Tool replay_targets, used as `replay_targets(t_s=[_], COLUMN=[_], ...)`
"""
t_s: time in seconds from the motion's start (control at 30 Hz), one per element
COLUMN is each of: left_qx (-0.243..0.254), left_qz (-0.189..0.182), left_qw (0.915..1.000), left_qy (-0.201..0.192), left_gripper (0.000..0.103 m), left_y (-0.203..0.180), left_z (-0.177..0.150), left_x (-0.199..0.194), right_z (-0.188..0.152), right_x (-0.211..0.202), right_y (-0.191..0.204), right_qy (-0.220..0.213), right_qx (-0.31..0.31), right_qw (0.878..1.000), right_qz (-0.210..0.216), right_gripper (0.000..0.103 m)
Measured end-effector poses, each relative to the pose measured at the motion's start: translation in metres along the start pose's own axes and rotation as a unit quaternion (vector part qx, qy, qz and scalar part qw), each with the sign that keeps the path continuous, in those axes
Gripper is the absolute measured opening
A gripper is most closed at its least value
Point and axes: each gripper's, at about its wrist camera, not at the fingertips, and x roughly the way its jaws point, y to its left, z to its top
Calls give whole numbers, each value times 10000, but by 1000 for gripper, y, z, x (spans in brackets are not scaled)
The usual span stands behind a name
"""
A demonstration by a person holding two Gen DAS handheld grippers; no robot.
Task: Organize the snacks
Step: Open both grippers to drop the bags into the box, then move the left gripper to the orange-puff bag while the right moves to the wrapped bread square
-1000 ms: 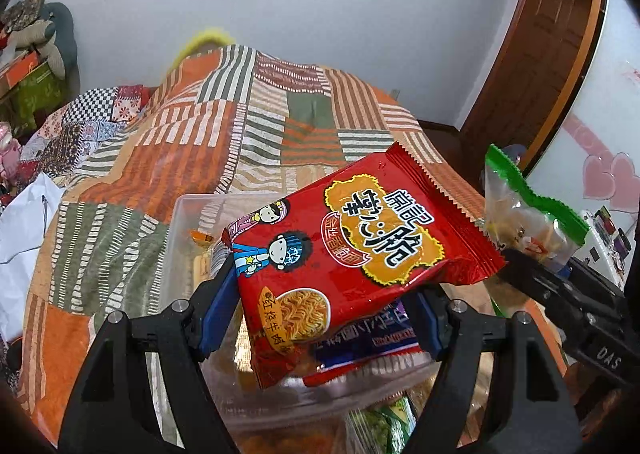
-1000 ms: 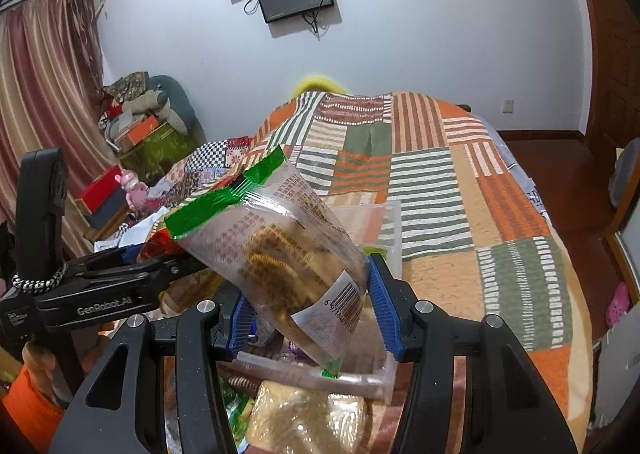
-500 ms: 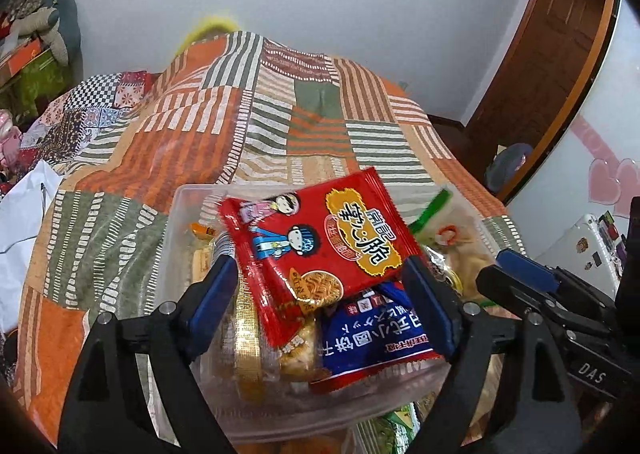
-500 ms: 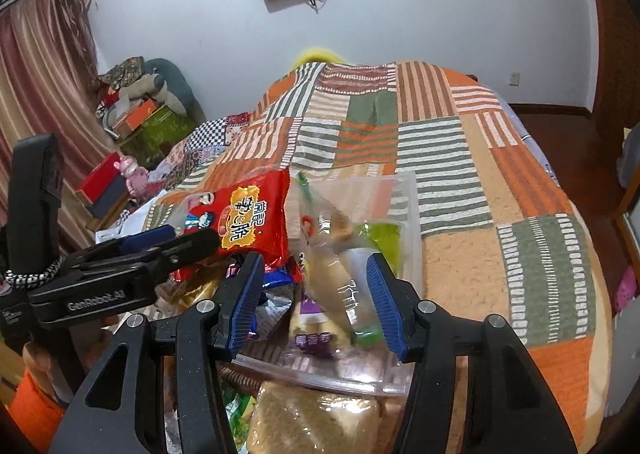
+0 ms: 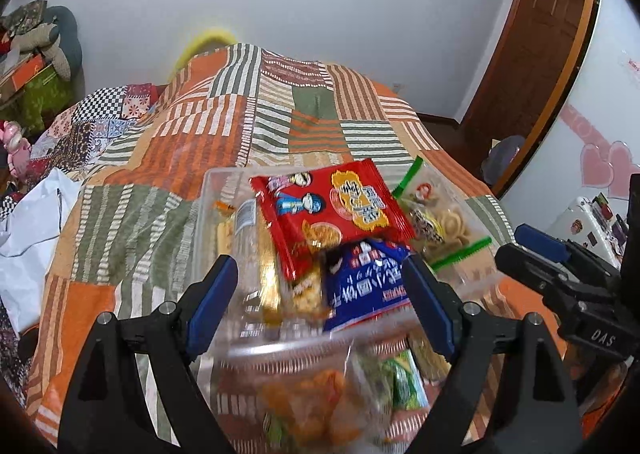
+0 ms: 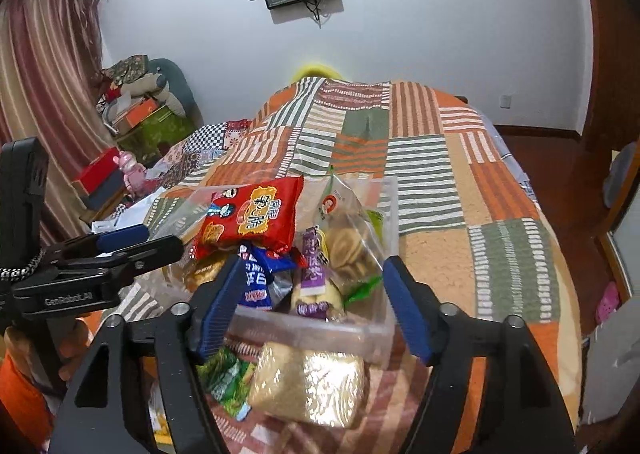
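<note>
Two wrist views, same clear plastic bin (image 5: 208, 214) of snacks on a patchwork bedspread (image 5: 160, 142).

Left wrist view only: door and pink hearts on a white panel at the far right, white cloth at the left edge, right gripper (image 5: 536, 250) seen side-on, off to the right of the left gripper's fingers. Loose orange and green packets lie under and in front of the left gripper, blurred.

Right wrist view only: curtain, wall screens, pink toy, left gripper (image 6: 132, 242) side-on to the left, and a foil-wrapped beige packet (image 6: 312, 386) just below its own fingers, outside the bin's near wall.

Left gripper (image 5: 320, 302): jaws stand wide, nothing between the pads; the bin's near rim sits below the gap. Right gripper (image 6: 308, 302): jaws have just been opening, now apart, pads clear of the clear green-edged bag (image 6: 348, 238), which lies ahead of them inside the bin.

Bin contents: red noodle-snack packet (image 5: 332, 214) on top, straight ahead of the left fingers; blue packet (image 5: 368, 282) under it, nearer the left gripper's right finger; green-edged bag (image 5: 440, 222) at the right end; purple-labelled packet (image 6: 314, 266) beside that bag; pale wrapped snacks at the left end, too blurred to name.
</note>
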Motion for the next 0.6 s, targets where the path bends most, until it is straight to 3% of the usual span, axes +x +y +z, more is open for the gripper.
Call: replay_targets(t_s=[0.27,0.6], left_qx=[16,38], left_qz=[-18,-91], left_qw=[10000,9994], left_qy=[71,328], left_gripper=[85,86], left_y=[4,-1], left_z=[-25,-58], left_x=[-19,-19], right_z=[-12,-38], right_x=[-12,-10], right_y=[-3,0], right_qy=[34,281], right_qx=[-19,-74], right_qw=[10000,9995], right_qz=[-59,-91], right_gripper=[80,80])
